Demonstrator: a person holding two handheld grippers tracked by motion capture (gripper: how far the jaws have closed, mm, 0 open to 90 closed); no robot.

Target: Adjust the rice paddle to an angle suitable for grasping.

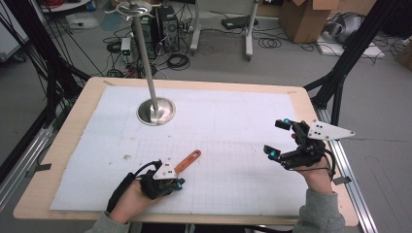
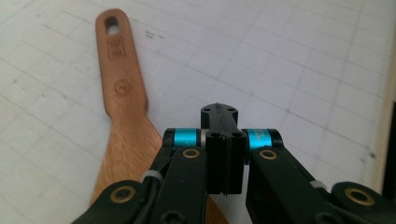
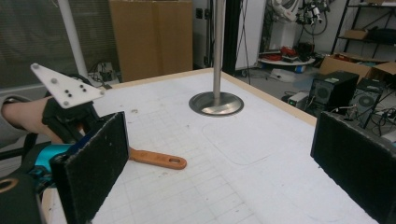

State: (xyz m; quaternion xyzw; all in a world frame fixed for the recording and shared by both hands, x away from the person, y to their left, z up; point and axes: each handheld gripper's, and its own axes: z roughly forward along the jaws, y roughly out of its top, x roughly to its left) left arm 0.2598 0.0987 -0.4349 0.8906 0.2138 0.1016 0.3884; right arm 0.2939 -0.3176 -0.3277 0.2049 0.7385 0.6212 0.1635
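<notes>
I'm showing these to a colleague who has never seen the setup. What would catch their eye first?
Probably the tall metal stand rising from its round base at the far left of the white gridded mat. Next, the orange spatula lying flat at the near left, beside the shut left gripper, and the right gripper held wide open at the right.

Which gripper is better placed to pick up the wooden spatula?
Left. The left gripper sits right at the wooden spatula, jaws closed beside it. The right gripper, jaws open, hovers well away.

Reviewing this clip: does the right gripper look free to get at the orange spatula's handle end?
Probably yes. The right gripper is open, and bare mat lies between it and the spatula's hole end; the left gripper sits over the other end.
</notes>
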